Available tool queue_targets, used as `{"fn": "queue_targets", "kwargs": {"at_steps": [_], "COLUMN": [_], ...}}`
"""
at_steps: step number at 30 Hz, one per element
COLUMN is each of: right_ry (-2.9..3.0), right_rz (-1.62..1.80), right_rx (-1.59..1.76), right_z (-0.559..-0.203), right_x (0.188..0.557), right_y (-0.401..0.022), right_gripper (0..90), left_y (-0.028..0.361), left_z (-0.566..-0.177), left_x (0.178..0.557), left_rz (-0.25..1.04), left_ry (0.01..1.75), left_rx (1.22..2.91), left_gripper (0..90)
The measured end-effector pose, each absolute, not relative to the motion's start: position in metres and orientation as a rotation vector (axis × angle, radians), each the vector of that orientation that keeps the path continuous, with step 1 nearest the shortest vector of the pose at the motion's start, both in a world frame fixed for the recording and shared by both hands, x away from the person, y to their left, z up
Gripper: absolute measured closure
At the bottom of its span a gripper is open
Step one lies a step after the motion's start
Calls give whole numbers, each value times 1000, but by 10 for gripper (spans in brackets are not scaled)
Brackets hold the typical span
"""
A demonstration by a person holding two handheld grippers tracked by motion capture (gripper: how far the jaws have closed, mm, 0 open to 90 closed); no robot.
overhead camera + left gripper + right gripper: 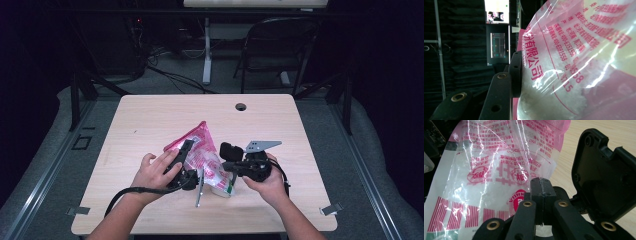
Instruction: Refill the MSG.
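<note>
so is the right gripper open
No, in the right gripper view the right gripper has its two jaws pressed together, pinching the clear edge of the pink bag.

Bag (579, 62), pressed against left gripper's pad (516, 75): pink print reads "400-6351556", "400-6381558", and characters "有限公司". Just beyond right gripper (541, 182), the bag's print is upside down, not legible.

I saw the pink bag (202, 150) (crumpled) on the bench (150, 115) between my left hand-held gripper (184, 159) and right hand-held gripper (235, 167).
</note>
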State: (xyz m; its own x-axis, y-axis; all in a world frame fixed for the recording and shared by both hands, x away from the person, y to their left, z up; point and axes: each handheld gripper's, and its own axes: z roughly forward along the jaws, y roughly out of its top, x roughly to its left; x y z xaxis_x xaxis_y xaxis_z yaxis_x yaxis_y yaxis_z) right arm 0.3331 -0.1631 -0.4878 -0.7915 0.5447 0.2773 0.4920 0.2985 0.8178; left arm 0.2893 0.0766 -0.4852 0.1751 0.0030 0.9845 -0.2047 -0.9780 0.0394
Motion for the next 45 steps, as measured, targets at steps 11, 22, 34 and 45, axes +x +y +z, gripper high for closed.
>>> {"fn": "queue_targets", "kwargs": {"at_steps": [11,22,34,45], "right_ry": [2479,2485,2486,2490], "right_rz": [1543,1538,1540,1532], "right_rx": [997,990,989,987], "right_z": [-488,-487,-487,-487], "right_x": [333,333,333,333], "right_y": [-162,-161,-161,-159], "right_gripper": [900,900,900,900], "left_y": [80,83,86,89], "left_z": [-490,-496,-503,-510], "left_x": [289,288,287,287], "left_rz": [1876,1836,1778,1722], "left_ry": [-139,-70,8,77], "left_rx": [2287,2291,2294,2301], "left_gripper": [657,660,665,668]}}
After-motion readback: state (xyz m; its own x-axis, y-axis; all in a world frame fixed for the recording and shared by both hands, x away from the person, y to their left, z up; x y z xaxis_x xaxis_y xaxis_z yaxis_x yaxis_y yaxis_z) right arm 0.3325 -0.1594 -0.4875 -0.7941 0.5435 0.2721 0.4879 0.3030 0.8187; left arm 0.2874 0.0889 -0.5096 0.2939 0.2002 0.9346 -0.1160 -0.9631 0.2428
